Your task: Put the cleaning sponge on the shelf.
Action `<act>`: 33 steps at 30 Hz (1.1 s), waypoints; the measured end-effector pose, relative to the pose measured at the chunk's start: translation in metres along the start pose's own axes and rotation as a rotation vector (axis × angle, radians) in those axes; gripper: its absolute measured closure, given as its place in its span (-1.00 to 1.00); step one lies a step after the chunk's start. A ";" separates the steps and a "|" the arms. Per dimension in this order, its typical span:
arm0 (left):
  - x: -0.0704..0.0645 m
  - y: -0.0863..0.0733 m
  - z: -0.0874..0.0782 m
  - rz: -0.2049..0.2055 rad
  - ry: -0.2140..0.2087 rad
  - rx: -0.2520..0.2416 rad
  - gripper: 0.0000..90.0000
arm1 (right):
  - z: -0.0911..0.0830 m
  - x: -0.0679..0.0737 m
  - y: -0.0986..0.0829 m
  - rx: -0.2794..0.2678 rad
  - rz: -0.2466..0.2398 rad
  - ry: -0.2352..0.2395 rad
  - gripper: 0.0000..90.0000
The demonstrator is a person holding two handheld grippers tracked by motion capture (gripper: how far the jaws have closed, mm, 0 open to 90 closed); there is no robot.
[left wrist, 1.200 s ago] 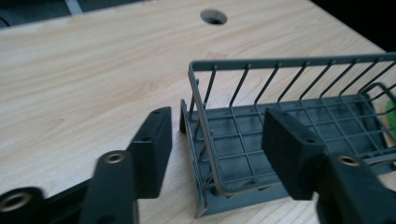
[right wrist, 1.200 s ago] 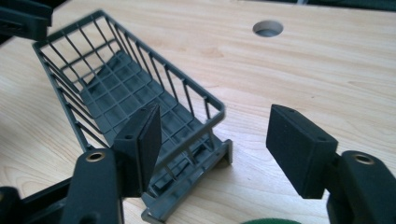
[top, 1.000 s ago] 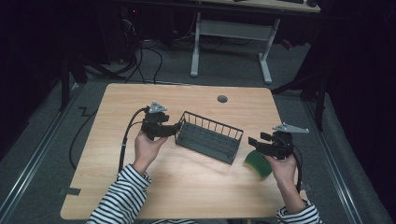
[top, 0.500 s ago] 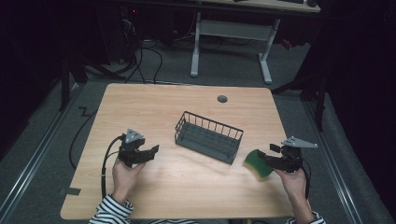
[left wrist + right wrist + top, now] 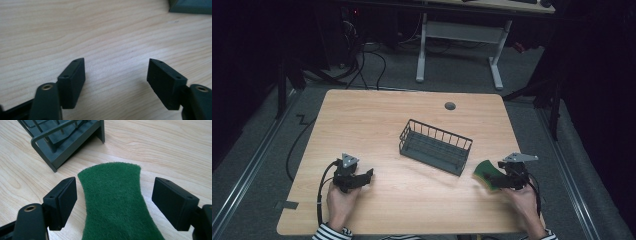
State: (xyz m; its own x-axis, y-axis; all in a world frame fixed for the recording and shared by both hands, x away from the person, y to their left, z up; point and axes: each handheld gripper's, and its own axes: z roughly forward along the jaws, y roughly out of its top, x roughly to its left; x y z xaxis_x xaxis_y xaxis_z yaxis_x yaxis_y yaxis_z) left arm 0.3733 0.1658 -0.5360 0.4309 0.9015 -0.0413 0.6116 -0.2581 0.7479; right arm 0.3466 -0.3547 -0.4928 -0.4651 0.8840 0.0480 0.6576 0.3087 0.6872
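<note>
Both grippers lower now: left gripper (image 5: 362, 176) empty, right gripper (image 5: 494, 175) astride unlabelled green sponge (image 5: 117, 202).

One wooden table (image 5: 377, 120) carries the work. On it stands one dark wire basket (image 5: 435, 146) and lies one green scouring pad (image 5: 485, 170). Two hand-held grippers are in use, the left gripper (image 5: 368, 175) and the right gripper (image 5: 493, 179), each with two black fingers (image 5: 72, 81). One grey grommet (image 5: 450, 106) sits in the tabletop.
</note>
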 end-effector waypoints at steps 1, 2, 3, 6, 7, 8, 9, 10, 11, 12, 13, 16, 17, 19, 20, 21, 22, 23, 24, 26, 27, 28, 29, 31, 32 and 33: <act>-0.001 -0.001 -0.001 0.008 0.010 0.002 -0.31 | 0.001 0.000 0.000 0.002 -0.007 0.000 -0.55; -0.002 -0.001 -0.001 0.010 0.012 0.003 -0.32 | 0.003 0.001 0.001 0.005 -0.012 -0.004 -0.56; -0.002 -0.001 -0.001 0.011 0.012 0.004 -0.33 | 0.005 0.002 0.001 0.013 -0.016 -0.004 -0.56; -0.003 -0.001 -0.001 0.017 0.016 0.007 -0.35 | 0.011 0.002 0.001 0.039 -0.030 -0.012 -0.58; -0.004 -0.001 -0.001 0.017 0.016 0.007 -0.35 | 0.013 0.002 0.001 0.048 -0.033 -0.015 -0.58; -0.004 -0.001 -0.001 0.017 0.015 0.008 -0.36 | 0.015 0.002 0.001 0.055 -0.034 -0.015 -0.58; -0.004 -0.002 -0.001 0.018 0.015 0.009 -0.36 | 0.018 0.002 0.000 0.062 -0.036 -0.015 -0.58; -0.004 -0.002 -0.001 0.018 0.015 0.009 -0.37 | 0.020 0.003 0.000 0.072 -0.040 -0.013 -0.57; -0.004 -0.002 -0.002 0.016 0.015 0.010 -0.37 | 0.022 0.003 -0.001 0.079 -0.044 -0.012 -0.56; -0.005 -0.002 -0.002 0.016 0.016 0.009 -0.38 | 0.027 0.004 -0.001 0.104 -0.053 -0.016 -0.53; -0.005 -0.003 -0.002 0.016 0.017 0.010 -0.38 | 0.027 0.004 -0.001 0.104 -0.053 -0.016 -0.53; -0.005 -0.003 -0.003 0.015 0.018 0.010 -0.38 | 0.030 0.004 -0.003 0.109 -0.066 -0.030 -0.48; -0.005 -0.003 -0.003 0.015 0.018 0.010 -0.38 | 0.030 0.004 -0.003 0.101 -0.065 -0.029 -0.46; -0.005 -0.003 -0.003 0.014 0.017 0.010 -0.38 | 0.030 0.004 -0.004 0.097 -0.069 -0.024 -0.45; -0.005 -0.003 -0.003 0.013 0.017 0.009 -0.38 | 0.030 0.004 -0.004 0.091 -0.076 -0.024 -0.44; -0.005 -0.003 -0.003 0.011 0.013 0.010 -0.38 | 0.030 0.004 -0.005 0.086 -0.076 -0.022 -0.44; -0.005 -0.003 -0.003 0.008 0.013 0.007 -0.38 | 0.030 0.003 -0.005 0.085 -0.078 -0.022 -0.42; -0.004 -0.003 -0.003 0.005 0.011 0.006 -0.38 | 0.029 0.003 -0.005 0.082 -0.082 -0.027 -0.41; -0.004 -0.003 -0.003 0.003 0.009 0.005 -0.38 | 0.029 0.003 -0.005 0.081 -0.076 -0.029 -0.40; -0.003 -0.003 -0.003 -0.002 0.004 0.004 -0.38 | 0.028 0.003 -0.005 0.076 -0.067 -0.027 -0.39; -0.003 -0.003 -0.003 -0.004 0.002 0.003 -0.38 | 0.028 0.003 -0.006 0.070 -0.064 -0.030 -0.39; -0.003 -0.003 -0.003 -0.005 0.001 0.003 -0.38 | 0.027 0.003 -0.006 0.067 -0.055 -0.028 -0.38; -0.002 -0.003 -0.003 -0.007 -0.001 0.002 -0.38 | 0.027 0.003 -0.006 0.060 -0.048 -0.023 -0.38; -0.002 -0.003 -0.003 -0.007 -0.003 0.003 -0.38 | 0.026 0.005 -0.005 0.057 -0.052 -0.029 -0.38; -0.002 -0.003 -0.003 -0.007 -0.002 0.002 -0.38 | 0.025 0.006 -0.003 0.046 -0.041 -0.029 -0.38; -0.003 -0.003 -0.003 -0.005 -0.001 0.003 -0.38 | 0.024 0.006 -0.002 0.040 -0.038 -0.024 -0.38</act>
State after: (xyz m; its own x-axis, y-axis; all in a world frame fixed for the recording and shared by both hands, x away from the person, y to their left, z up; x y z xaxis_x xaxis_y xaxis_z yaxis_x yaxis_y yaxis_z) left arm 0.3680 0.1655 -0.5361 0.4281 0.9026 -0.0454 0.6155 -0.2544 0.7460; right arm 0.3567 -0.3411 -0.5117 -0.4762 0.8793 0.0041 0.6627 0.3558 0.6590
